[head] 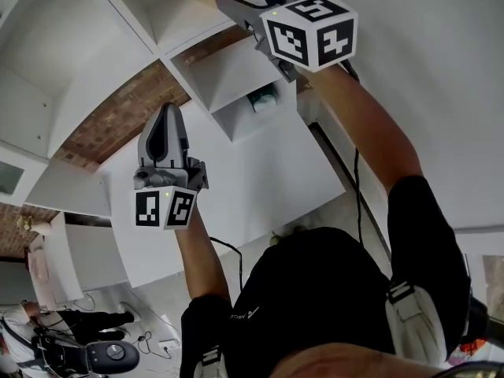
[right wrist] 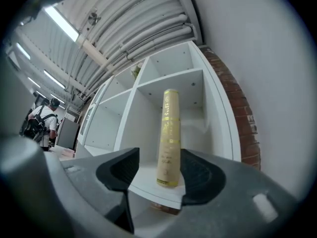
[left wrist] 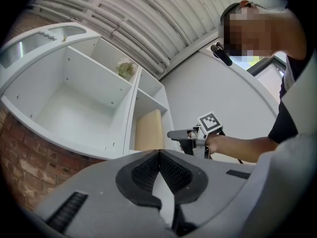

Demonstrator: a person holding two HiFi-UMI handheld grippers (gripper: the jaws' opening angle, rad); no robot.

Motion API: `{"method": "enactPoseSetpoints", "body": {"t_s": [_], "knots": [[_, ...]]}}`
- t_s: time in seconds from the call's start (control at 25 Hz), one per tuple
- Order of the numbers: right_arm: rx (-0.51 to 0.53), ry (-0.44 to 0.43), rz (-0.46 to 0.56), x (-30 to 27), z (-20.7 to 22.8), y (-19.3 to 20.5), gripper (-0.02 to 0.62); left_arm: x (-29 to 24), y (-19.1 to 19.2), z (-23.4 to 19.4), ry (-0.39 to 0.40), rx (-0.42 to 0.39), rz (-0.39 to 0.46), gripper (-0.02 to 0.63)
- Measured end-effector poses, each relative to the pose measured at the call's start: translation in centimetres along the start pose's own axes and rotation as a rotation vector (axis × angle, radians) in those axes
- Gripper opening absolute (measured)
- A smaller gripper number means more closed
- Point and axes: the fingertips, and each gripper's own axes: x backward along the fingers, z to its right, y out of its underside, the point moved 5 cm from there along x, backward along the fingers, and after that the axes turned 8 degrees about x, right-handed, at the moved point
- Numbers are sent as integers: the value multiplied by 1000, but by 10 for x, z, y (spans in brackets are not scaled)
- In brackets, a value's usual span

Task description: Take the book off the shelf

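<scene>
in the right gripper view the book (right wrist: 169, 138) stands between the two pads of the right gripper (right wrist: 159, 156), whose jaws are spread wide. the left pad (right wrist: 124, 170) sits apart from the spine at 9 o'clock and the right pad (right wrist: 200, 175) sits close at 3 o'clock, and i cannot tell whether that one touches. nothing is clamped. the book is upright on the front edge of a board of the white shelf (right wrist: 218, 113). its long axis runs from 6 to 12 o'clock, and its gold-banded spine faces the camera. it occupies the near compartment, and a small pale-green object (right wrist: 134, 72) sits in a compartment at 11 o'clock. in the left gripper view the left gripper (left wrist: 159, 156) has its jaws pressed together on nothing. the book shows as a tan cover at 12 o'clock of them, upright in a narrow compartment. the right gripper's tips are just beside its front edge at 3 o'clock. the pale-green object lies further along at 11 o'clock. in the head view the right gripper is raised at 12 o'clock against the shelf, and the left gripper hangs near 8 o'clock, well apart from it.
</scene>
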Motion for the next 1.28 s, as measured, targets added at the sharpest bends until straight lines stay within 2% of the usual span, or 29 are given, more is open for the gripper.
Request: {"method": "enactPoseSetpoints", "body": {"t_s": [0.16, 0.28, 0.68, 0.8, 0.92, 1.12, 1.28], "knots": [[-23, 3, -54, -33, 10, -4, 285, -2, -3, -14, 26, -2, -1, -2], [-27, 15, -102, -52, 14, -4, 295, 0, -5, -24, 37, 0, 5, -2], [-3, 32, -228, -96, 18, -1, 296, -4, -5, -43, 78, 19, 19, -2], [9, 52, -253, -102, 19, 0, 269, -5, -5, -47, 83, 21, 18, -2], [6, 64, -252, -104, 21, 0, 220, -5, -5, -49, 84, 22, 19, -2], [4, 53, -218, -101, 18, -1, 201, -6, -5, -49, 89, 24, 18, -2], [7, 58, -150, -85, 15, -11, 198, -6, -6, -44, 99, 23, 14, -2]]}}
